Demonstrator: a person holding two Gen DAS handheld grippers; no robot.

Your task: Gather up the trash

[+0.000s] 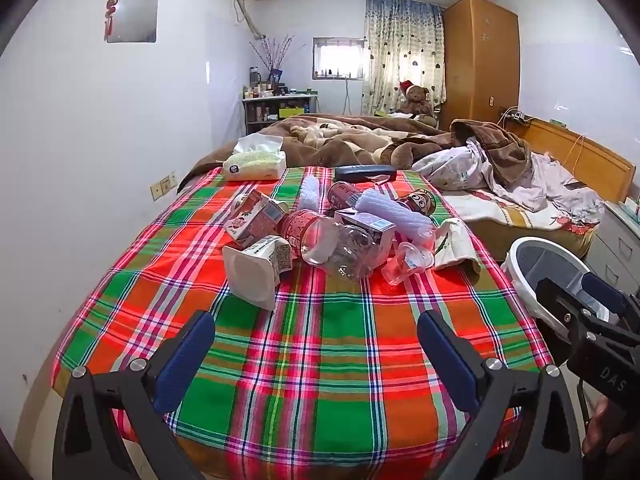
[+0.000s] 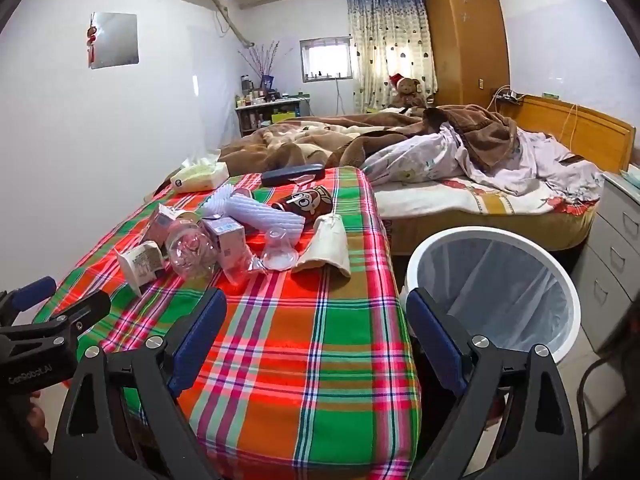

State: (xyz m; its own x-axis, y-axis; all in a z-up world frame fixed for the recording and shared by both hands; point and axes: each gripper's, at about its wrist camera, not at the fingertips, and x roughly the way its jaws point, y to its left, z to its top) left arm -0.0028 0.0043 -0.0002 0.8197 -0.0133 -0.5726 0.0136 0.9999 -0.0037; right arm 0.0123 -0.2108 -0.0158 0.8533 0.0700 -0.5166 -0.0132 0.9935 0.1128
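So the trash is all heaped toward the far half of the tabletop (plaid cloth, red/green/orange). My count: one white yogurt cup on its side nearest the near-left of the heap, one clear crushed plastic bottle in the middle, two small cartons, a red one and a pale purple one, one brown can with a cartoon face, one clear plastic cup tipped over, two ribbed white sleeves, and one cream wrapper at the right edge. A tissue pack sits at the far-left corner and a dark case along the far edge.

The whole near half of the tabletop is bare cloth, lots of room to come in.

Both grippers hover over that near edge. The left gripper has its jaws spread wide with nothing between them, and the right gripper is the same, wide and empty.

The right wrist view shows the white bin with its clear liner fully, standing on the floor just off the tabletop's right edge; the left view only catches part of its rim, behind the right gripper's body.
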